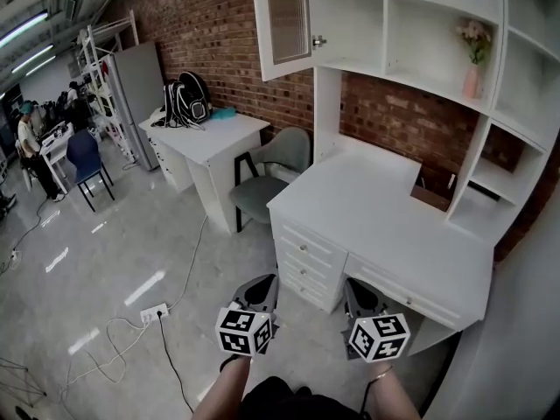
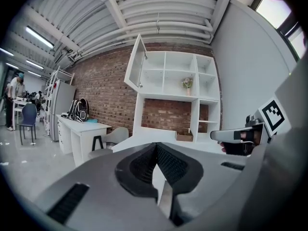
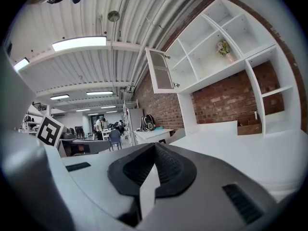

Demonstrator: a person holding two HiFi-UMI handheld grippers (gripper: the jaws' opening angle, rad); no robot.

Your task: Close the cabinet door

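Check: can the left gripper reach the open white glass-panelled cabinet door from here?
Probably not yet. The left gripper sits low, short of the white desk; the white glass-panelled cabinet door hangs open high above its left end. Nothing blocks the way; step closer.

You hold your left gripper (image 1: 261, 289) and right gripper (image 1: 359, 294) side by side and apart, low in front of you. Both point forward, tipped slightly below level. Each has its jaws closed tip to tip with nothing between them. Your forearms (image 1: 219, 398) reach in from below.
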